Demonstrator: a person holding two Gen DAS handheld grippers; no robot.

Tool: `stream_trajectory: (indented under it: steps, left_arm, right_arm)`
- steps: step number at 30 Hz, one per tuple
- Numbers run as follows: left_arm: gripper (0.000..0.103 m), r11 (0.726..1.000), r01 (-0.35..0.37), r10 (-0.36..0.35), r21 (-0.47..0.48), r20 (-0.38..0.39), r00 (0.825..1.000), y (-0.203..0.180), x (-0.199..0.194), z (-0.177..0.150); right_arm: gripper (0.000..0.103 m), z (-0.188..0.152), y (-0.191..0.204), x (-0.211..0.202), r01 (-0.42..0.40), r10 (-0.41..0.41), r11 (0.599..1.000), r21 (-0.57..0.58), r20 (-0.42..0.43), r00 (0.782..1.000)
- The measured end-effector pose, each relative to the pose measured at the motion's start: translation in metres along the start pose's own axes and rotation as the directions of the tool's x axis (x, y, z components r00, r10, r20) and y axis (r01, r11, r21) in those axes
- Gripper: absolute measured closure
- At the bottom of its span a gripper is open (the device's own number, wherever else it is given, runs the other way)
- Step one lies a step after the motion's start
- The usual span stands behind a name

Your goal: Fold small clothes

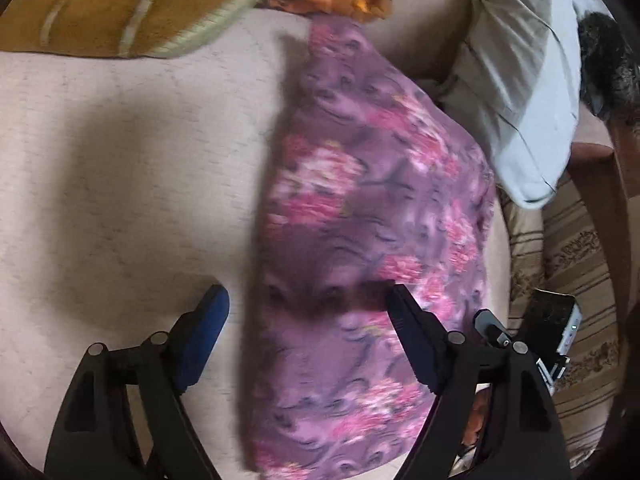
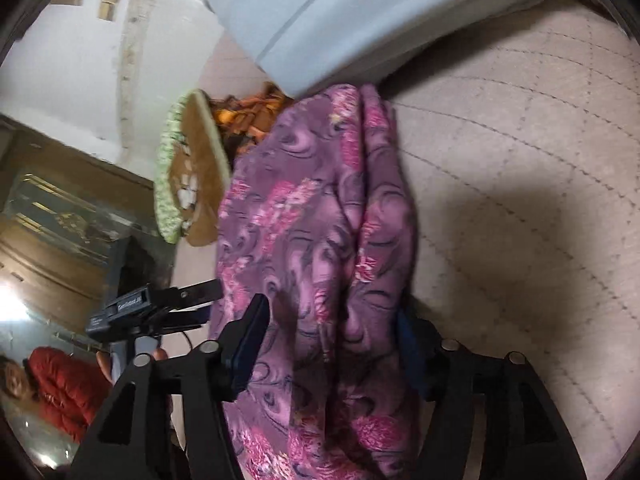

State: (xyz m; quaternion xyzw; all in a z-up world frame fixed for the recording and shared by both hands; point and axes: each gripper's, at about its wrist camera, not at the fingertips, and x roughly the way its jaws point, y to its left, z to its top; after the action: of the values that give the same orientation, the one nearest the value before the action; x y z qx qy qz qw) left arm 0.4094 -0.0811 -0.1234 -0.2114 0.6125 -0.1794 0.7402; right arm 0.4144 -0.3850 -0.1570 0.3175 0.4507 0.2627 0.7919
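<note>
A purple garment with pink flowers (image 1: 360,200) lies lengthwise on a beige quilted mattress (image 1: 120,160). My left gripper (image 1: 308,306) is open just above it. One finger is over the bare mattress, the other over the cloth, and the garment's left edge runs between them. In the right wrist view the same garment (image 2: 320,220) is bunched in long folds. My right gripper (image 2: 330,338) is open astride its near end. The left pad rests over the cloth and a fold partly hides the right pad. Neither pad presses on the fabric.
A light blue pillow (image 1: 516,92) (image 2: 320,12) lies past the garment's far end. A round brown cushion with green trim (image 2: 192,176) and crumpled orange cloth (image 2: 248,116) lie beside it. Striped brown fabric (image 1: 580,264) borders the mattress. A person in red (image 2: 64,392) sits low at the left.
</note>
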Motion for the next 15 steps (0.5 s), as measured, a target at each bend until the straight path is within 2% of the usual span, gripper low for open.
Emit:
stream_trajectory:
  steps: [2,3,4,5,7,9,12,15]
  left_arm:
    - [0.022,1.000,0.007,-0.007,0.009,-0.016,1.000,-0.016,0.004,-0.005]
    - [0.021,1.000,-0.021,0.021,0.014,-0.007,1.000,-0.021,0.005,-0.007]
    - [0.025,0.998,-0.061,0.060,0.022,0.013,0.998,-0.027,0.005,-0.010]
    - [0.032,0.996,-0.082,0.081,0.028,0.023,0.996,-0.031,0.005,-0.010]
    - [0.063,0.991,-0.128,0.126,0.044,0.038,0.991,-0.033,0.002,-0.012]
    - [0.076,0.990,-0.127,0.125,0.057,0.044,0.991,-0.035,-0.008,-0.015]
    - [0.079,0.993,-0.105,0.102,0.054,0.054,0.993,-0.033,-0.029,-0.021]
    - [0.079,0.989,-0.123,0.118,0.077,0.071,0.990,-0.032,-0.052,-0.033]
  right_arm:
    - [0.036,-0.001,-0.001,0.000,-0.015,0.014,1.000,0.005,0.020,1.000]
    - [0.041,-0.002,0.000,0.001,0.011,-0.011,1.000,0.004,0.024,1.000]
    - [0.057,-0.004,0.004,0.002,0.048,-0.047,0.999,-0.012,0.025,0.999]
    - [0.063,-0.005,0.010,0.004,0.121,-0.119,0.991,-0.052,0.027,0.992]
    - [0.074,-0.006,0.023,0.005,0.199,-0.195,0.975,-0.104,0.041,0.980]
    - [0.077,-0.009,0.041,0.005,0.260,-0.254,0.958,-0.124,0.060,0.965]
    - [0.080,-0.011,0.066,0.000,0.319,-0.310,0.933,-0.165,0.078,0.947]
    - [0.081,-0.018,0.087,-0.010,0.333,-0.322,0.925,-0.183,0.087,0.943]
